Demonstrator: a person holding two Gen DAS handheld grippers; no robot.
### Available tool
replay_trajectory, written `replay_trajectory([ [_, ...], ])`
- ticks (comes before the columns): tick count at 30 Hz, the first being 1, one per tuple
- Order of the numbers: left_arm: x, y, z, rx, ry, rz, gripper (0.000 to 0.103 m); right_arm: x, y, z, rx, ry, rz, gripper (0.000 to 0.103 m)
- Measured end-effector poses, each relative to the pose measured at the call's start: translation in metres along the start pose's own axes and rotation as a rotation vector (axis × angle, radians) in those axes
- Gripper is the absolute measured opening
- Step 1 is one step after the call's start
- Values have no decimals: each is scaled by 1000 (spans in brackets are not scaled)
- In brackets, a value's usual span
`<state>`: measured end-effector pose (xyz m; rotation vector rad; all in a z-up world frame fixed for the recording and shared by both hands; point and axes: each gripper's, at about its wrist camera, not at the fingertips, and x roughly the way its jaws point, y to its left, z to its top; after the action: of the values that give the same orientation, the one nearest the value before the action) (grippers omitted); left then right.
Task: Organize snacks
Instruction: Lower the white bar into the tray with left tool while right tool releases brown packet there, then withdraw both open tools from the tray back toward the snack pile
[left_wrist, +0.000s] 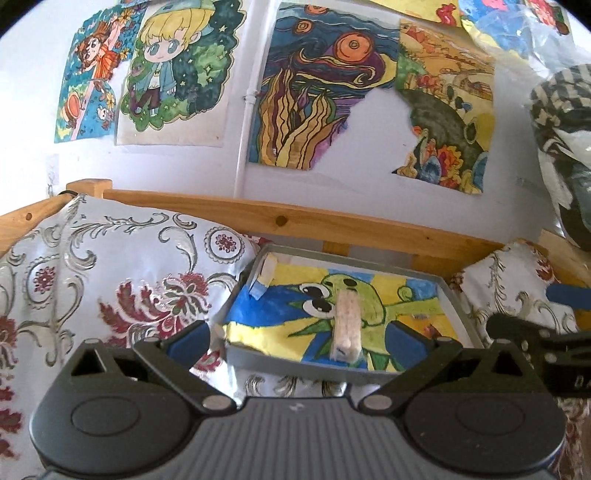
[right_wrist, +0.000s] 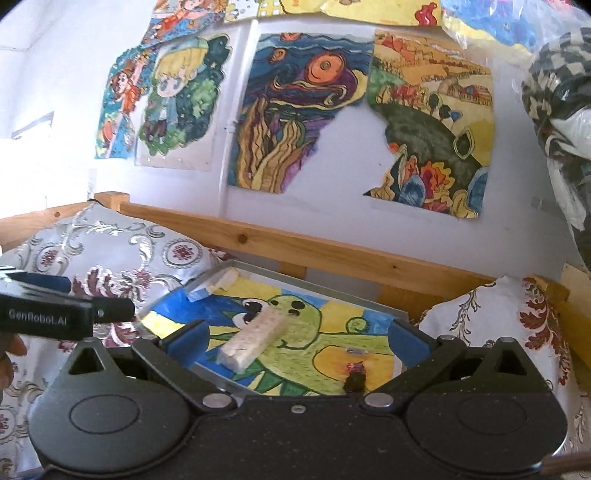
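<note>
A pale puffed-rice snack bar (left_wrist: 346, 325) (right_wrist: 255, 339) in clear wrap lies in the middle of a grey tray (left_wrist: 295, 363) (right_wrist: 384, 306) lined with a green cartoon drawing. A second small white and blue snack (left_wrist: 266, 277) (right_wrist: 214, 283) rests at the tray's far left corner. My left gripper (left_wrist: 297, 341) is open just in front of the tray's near edge, nothing between its blue pads. My right gripper (right_wrist: 295, 339) is open above the tray's near side, with the bar lying below and between its fingers. A small dark wrapped piece (right_wrist: 355, 376) sits near the tray's front.
The tray lies on a floral bedspread (left_wrist: 110, 280) (right_wrist: 122, 243) with a wooden bed rail (left_wrist: 332, 221) (right_wrist: 332, 254) behind it. Drawings hang on the white wall (left_wrist: 369, 140). A checkered bag (left_wrist: 561, 110) (right_wrist: 554, 85) hangs at the right. The other gripper appears at each view's edge.
</note>
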<state>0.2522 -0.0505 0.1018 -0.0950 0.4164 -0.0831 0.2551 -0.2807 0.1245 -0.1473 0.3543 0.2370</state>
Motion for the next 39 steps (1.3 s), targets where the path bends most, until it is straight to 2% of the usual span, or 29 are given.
replay_trajectory([
  [9,-42,-3,-16,62,19,13,103,-36,14,-3,13,-19,23,102],
  [24,-84,-4,-50,59,50,4,103,-89,22,-25,41,-18,6,102],
  [39,-113,8,-98,64,128,20,103,-124,46,-72,61,73,33,102],
])
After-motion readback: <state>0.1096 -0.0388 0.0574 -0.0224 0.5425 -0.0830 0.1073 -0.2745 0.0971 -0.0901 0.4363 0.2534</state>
